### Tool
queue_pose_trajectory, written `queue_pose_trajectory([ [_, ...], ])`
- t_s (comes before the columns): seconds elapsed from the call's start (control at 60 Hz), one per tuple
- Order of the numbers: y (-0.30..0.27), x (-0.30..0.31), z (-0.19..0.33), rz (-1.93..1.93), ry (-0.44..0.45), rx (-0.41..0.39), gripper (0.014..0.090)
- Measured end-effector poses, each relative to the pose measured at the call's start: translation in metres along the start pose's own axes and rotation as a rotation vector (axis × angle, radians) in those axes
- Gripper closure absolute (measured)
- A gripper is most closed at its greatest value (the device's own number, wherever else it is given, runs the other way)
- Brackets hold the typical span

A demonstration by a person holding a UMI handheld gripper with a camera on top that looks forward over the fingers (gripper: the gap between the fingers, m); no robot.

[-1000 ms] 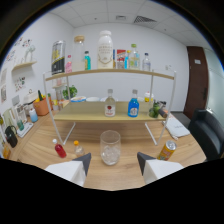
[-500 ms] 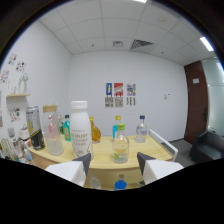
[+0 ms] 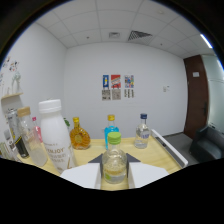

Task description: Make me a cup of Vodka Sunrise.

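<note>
The gripper (image 3: 115, 167) is up at the top shelf (image 3: 165, 149), with its two white fingers (image 3: 82, 174) reaching forward either side of a small clear bottle with a green cap (image 3: 114, 161). The bottle stands right between them, pale yellowish liquid in its lower part. The inner edges of the fingers sit very close to the glass, but whether they actually press on it I cannot tell.

Just behind that bottle stands a blue bottle with a yellow cap (image 3: 111, 129). Towards the shelf's right edge there is a clear bottle with a dark blue cap (image 3: 142, 132), near the raised white rim. To the left of the blue one sits a round amber bottle (image 3: 78, 136) with a gold stopper. Nearer the left edge a tall white bottle (image 3: 55, 137) with a white cap stands close to the left finger, and more clear bottles (image 3: 27, 132) crowd beside it at the shelf's left end.

Beyond the shelf, posters (image 3: 118, 87) hang on the white back wall, and a dark brown door (image 3: 196, 95) stands on the right.
</note>
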Motion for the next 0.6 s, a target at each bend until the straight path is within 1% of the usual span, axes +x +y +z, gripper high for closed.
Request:
queue_pose_trajectory([
  [0.067,-0.002,0.000,-0.004,0.007,-0.009,0.004,0.0684],
  [0.117,-0.007,0.000,-0.013,0.015,-0.018,0.022,0.0687],
  [0.2,-0.018,0.003,-0.033,0.024,-0.034,0.057,0.0689],
  [0.3,-0.012,0.001,-0.060,0.043,-0.061,0.075,0.0689],
  [0.433,0.035,0.006,-0.084,0.051,-0.052,0.044,0.0690],
  [0.6,0.133,0.009,-0.086,0.090,-0.036,-0.066,0.0688],
])
